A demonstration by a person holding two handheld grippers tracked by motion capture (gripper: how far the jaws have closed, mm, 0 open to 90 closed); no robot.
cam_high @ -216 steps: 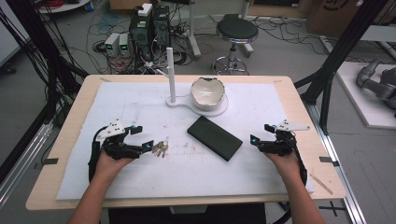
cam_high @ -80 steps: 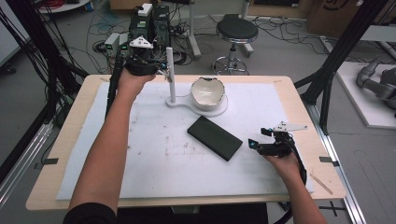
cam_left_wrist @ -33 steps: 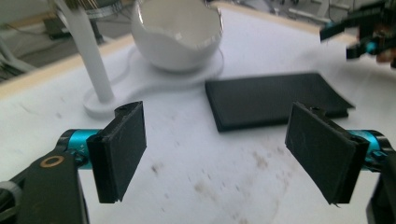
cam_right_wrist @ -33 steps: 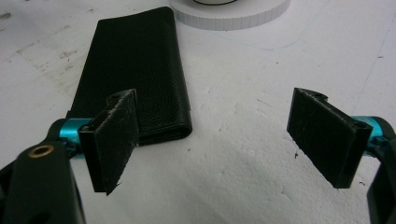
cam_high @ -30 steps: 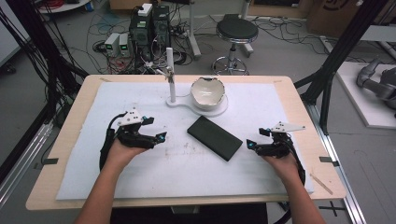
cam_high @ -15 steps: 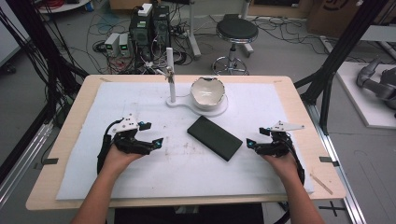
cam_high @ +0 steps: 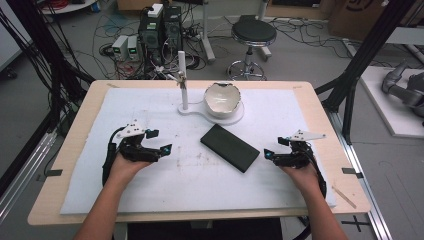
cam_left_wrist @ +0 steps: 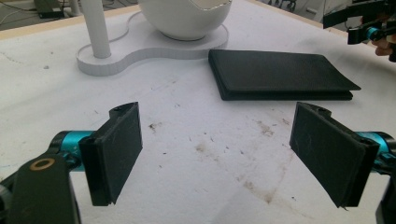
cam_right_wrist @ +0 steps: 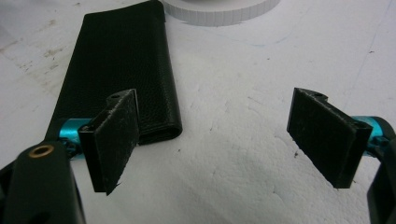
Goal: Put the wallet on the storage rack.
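Note:
A black wallet [cam_high: 230, 148] lies flat in the middle of the white mat, also in the left gripper view [cam_left_wrist: 280, 74] and the right gripper view [cam_right_wrist: 121, 65]. Behind it a white stand [cam_high: 200, 107] carries a white bowl [cam_high: 222, 97] and an upright post [cam_high: 182, 80]. A small bunch that looks like keys [cam_high: 175, 76] hangs at the post's side arm. My left gripper [cam_high: 160, 140] rests left of the wallet, open and empty [cam_left_wrist: 229, 154]. My right gripper [cam_high: 275, 148] rests right of the wallet, open and empty [cam_right_wrist: 224, 140].
The white mat [cam_high: 150, 110] covers most of the wooden table [cam_high: 325, 115]. Stains mark the mat in front of the left gripper [cam_left_wrist: 261, 130]. Beyond the far edge stand electronics boxes [cam_high: 160, 25] and a stool [cam_high: 253, 32].
The keys have left the mat near my left gripper. The left hand reached up to the post, then came back down to the mat's left side. The right gripper stayed put.

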